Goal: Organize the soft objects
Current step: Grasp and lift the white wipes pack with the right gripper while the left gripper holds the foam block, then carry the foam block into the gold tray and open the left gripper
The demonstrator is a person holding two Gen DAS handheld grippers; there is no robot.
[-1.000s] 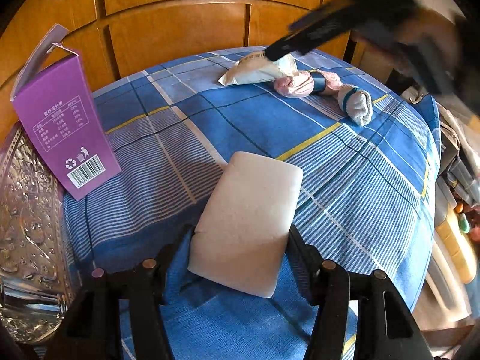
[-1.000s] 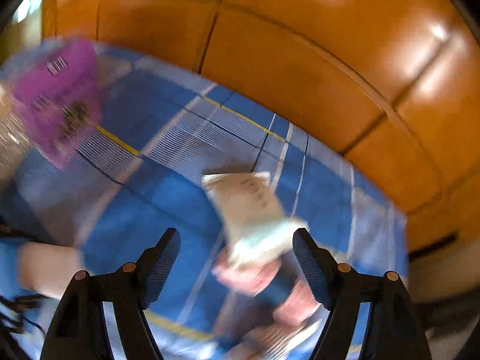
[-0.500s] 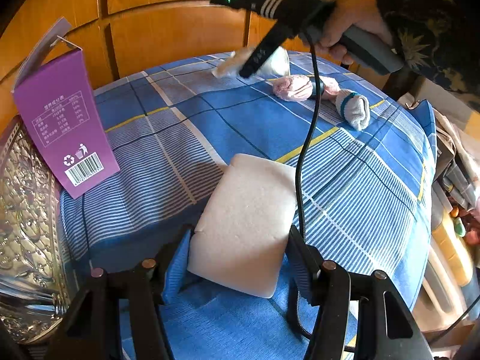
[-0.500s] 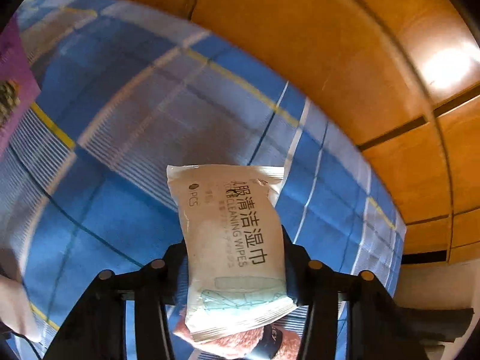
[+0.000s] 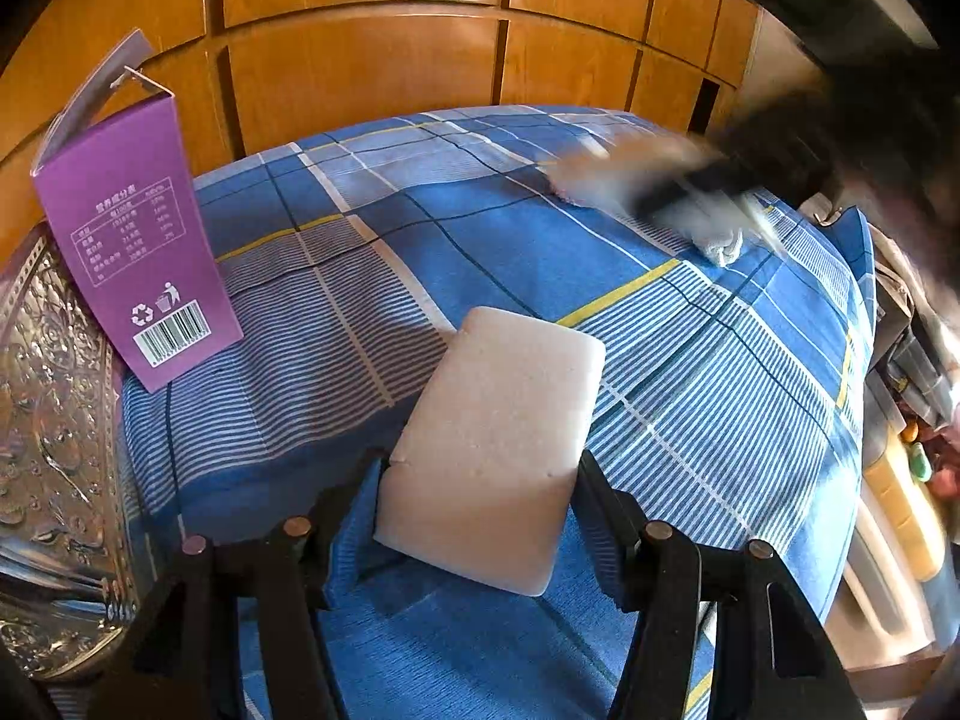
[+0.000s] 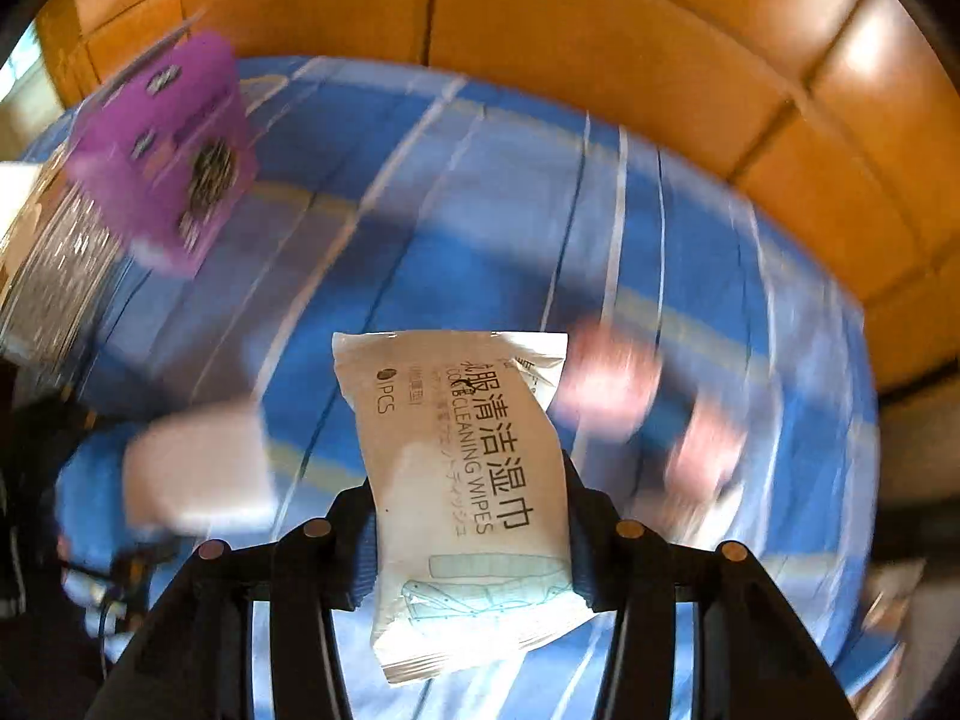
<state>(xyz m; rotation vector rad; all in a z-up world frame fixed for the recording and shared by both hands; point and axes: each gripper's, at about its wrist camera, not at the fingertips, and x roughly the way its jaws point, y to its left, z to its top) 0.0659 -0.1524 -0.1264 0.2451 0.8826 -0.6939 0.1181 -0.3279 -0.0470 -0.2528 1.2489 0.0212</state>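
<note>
My left gripper (image 5: 480, 474) is shut on a white sponge block (image 5: 492, 438) that rests on the blue plaid cloth (image 5: 540, 252). My right gripper (image 6: 468, 516) is shut on a white pack of cleaning wipes (image 6: 462, 480) and holds it in the air above the cloth. Rolled pink socks (image 6: 606, 384) lie on the cloth beyond the pack, blurred; in the left wrist view they (image 5: 606, 180) sit at the far right behind the blurred right arm, next to a white sock (image 5: 723, 243). The sponge shows blurred in the right wrist view (image 6: 198, 468).
A purple carton (image 5: 138, 240) stands at the left on the cloth, also in the right wrist view (image 6: 162, 150). A silver embossed tray (image 5: 48, 450) lies at the left edge. Wooden panelling (image 5: 372, 72) backs the table. Clutter sits past the right edge.
My right gripper has closed on the wipes pack, lifted it off the cloth and swung away fast. My left gripper stays shut on the sponge, unmoved.
</note>
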